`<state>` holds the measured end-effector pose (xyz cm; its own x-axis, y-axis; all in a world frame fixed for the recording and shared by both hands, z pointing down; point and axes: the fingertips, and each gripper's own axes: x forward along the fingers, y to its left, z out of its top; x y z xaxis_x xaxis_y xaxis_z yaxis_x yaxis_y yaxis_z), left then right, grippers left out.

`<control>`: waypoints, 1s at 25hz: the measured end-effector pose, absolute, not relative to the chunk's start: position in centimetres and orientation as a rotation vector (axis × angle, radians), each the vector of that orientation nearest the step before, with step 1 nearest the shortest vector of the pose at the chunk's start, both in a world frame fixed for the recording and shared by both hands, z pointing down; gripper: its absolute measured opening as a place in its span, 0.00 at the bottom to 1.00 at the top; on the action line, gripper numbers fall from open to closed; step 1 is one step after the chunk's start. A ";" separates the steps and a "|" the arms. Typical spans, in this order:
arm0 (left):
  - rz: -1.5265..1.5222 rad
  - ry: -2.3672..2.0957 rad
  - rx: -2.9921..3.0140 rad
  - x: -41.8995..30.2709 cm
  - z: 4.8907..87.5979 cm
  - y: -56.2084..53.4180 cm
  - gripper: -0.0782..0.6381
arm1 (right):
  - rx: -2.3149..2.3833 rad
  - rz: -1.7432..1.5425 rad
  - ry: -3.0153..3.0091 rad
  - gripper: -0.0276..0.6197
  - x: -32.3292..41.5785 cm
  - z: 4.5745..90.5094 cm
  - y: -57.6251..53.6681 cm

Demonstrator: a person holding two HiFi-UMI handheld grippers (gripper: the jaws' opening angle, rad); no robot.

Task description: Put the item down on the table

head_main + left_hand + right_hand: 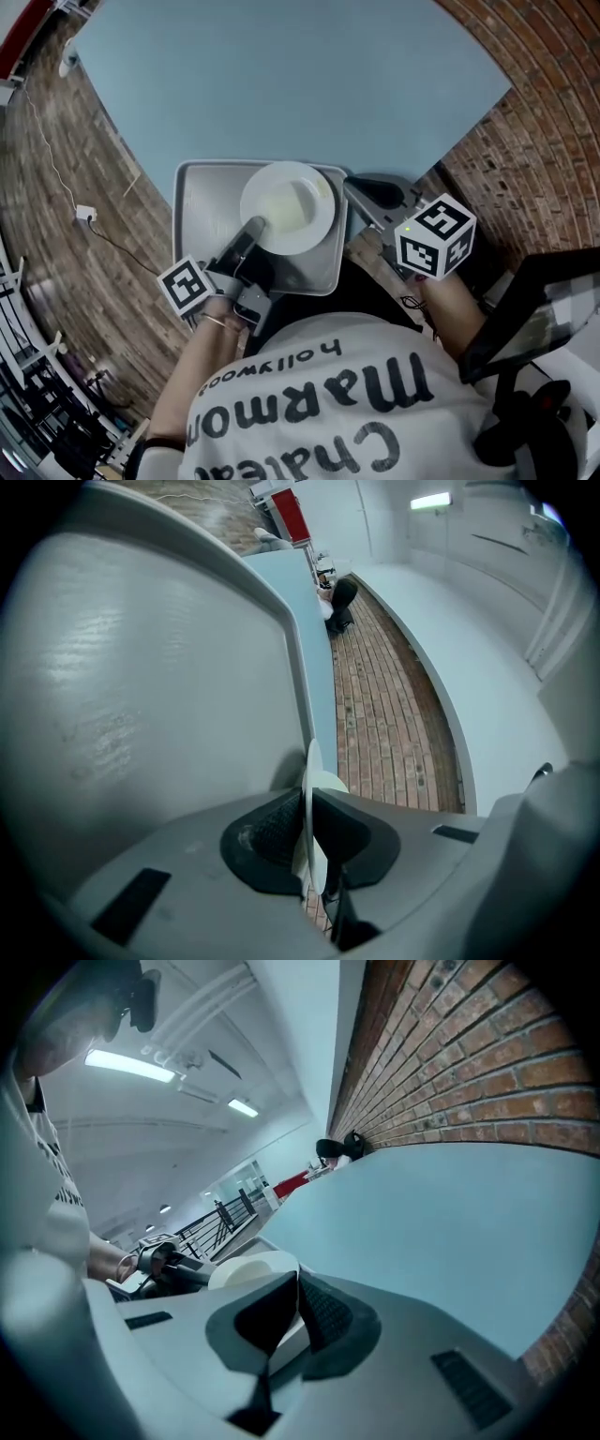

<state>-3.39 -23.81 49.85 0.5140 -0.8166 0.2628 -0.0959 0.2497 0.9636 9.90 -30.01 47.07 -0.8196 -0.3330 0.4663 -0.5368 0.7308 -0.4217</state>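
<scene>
**Two grippers hold one tray with one plate**

The left gripper has its jaws closed tight on the thin white edge of the plate. The right gripper has its jaws closed too. They seem to pinch the edge of the tray.

There are two grippers, one plate, one tray and one table.

From the head view, the round white plate lies on the grey tray. The left gripper comes in from the near side. The right gripper is at the tray's right edge. Each gripper has one cube with black squares. The tray sits over the near edge of the blue table. I cannot tell if it touches the table.

Only the head view shows the whole plate. The left gripper view shows the tray big and close, and the brick floor beside the table. The right gripper view shows the plate behind the jaws, and the long blue table.
</scene>
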 end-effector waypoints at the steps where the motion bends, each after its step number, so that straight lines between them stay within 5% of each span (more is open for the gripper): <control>1: -0.603 -0.936 1.236 -3.4 49.9 -23.7 0.14 | 0.671 0.793 -2.579 0.06 9.8 47.1 -30.1; 25: -0.372 -1.057 1.280 -1.4 51.2 -24.2 0.14 | 0.650 0.823 -2.619 0.06 11.6 48.0 -30.9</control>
<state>-1.43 -24.17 51.22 0.5097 -0.7449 0.4304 -0.3119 0.3063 0.8994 11.62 -30.92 47.97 -0.8457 -0.3249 0.4234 -0.5087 0.7308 -0.4552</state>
